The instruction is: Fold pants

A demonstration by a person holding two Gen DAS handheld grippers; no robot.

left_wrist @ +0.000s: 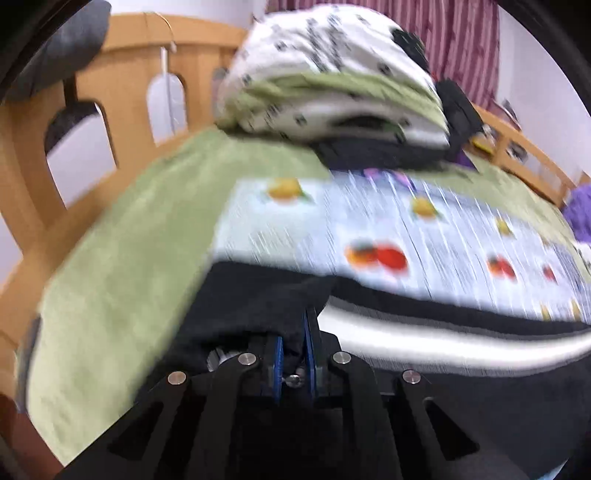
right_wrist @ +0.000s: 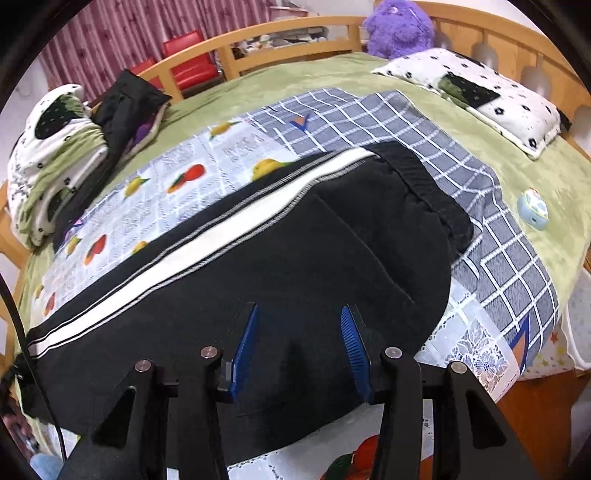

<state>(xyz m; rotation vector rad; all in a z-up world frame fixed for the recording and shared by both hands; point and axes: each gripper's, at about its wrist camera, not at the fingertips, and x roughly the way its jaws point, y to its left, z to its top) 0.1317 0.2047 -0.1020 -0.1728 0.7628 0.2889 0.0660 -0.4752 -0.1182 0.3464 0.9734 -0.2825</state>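
Black pants (right_wrist: 295, 251) with a white side stripe (right_wrist: 207, 243) lie spread across the bed, their elastic waistband (right_wrist: 424, 184) to the right. My right gripper (right_wrist: 301, 332) is open just above the seat of the pants, its blue pads apart and pressing on nothing. In the blurred left wrist view, my left gripper (left_wrist: 295, 332) is shut on a bunched fold of the black pants (left_wrist: 258, 295), with cloth pinched between its blue pads. The white stripe (left_wrist: 443, 332) runs off to the right of it.
A fruit-print cloth (right_wrist: 166, 192) and a grey checked cloth (right_wrist: 406, 122) lie under the pants on a green bedspread (right_wrist: 332, 74). A folded spotted quilt (right_wrist: 48, 147) and a black garment (right_wrist: 125, 99) sit left, a pillow (right_wrist: 480, 96) and purple plush (right_wrist: 399, 26) right. Wooden rails (right_wrist: 295, 37) ring the bed.
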